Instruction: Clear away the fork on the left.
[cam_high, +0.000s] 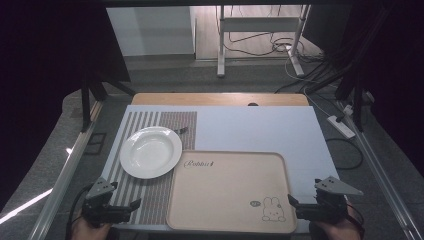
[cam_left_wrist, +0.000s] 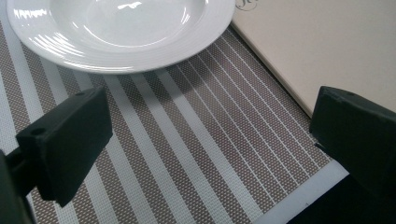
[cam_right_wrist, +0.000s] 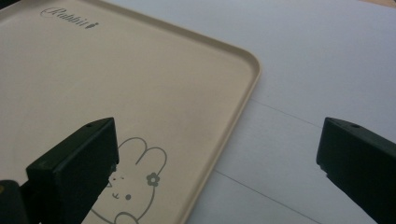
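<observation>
Two grippers idling at the frame's bottom corners: I am holding the left gripper (cam_high: 116, 206) and right gripper (cam_high: 305, 206) jaws apart, empty. White plate (cam_high: 150, 151) sitting left-centre on striped placemat (cam_high: 150, 197); beige rabbit tray (cam_high: 230, 192) lying bare. Nothing appears begun.

A white plate (cam_high: 150, 151) lies on a striped mat (cam_high: 150, 195), its rim overlapping a beige tray (cam_high: 230, 192) just beside it. Both rest on a pale sheet (cam_high: 260, 130) covering the counter (cam_high: 220, 98). Cables (cam_high: 280, 47) trail across the floor (cam_high: 200, 77) behind.
</observation>
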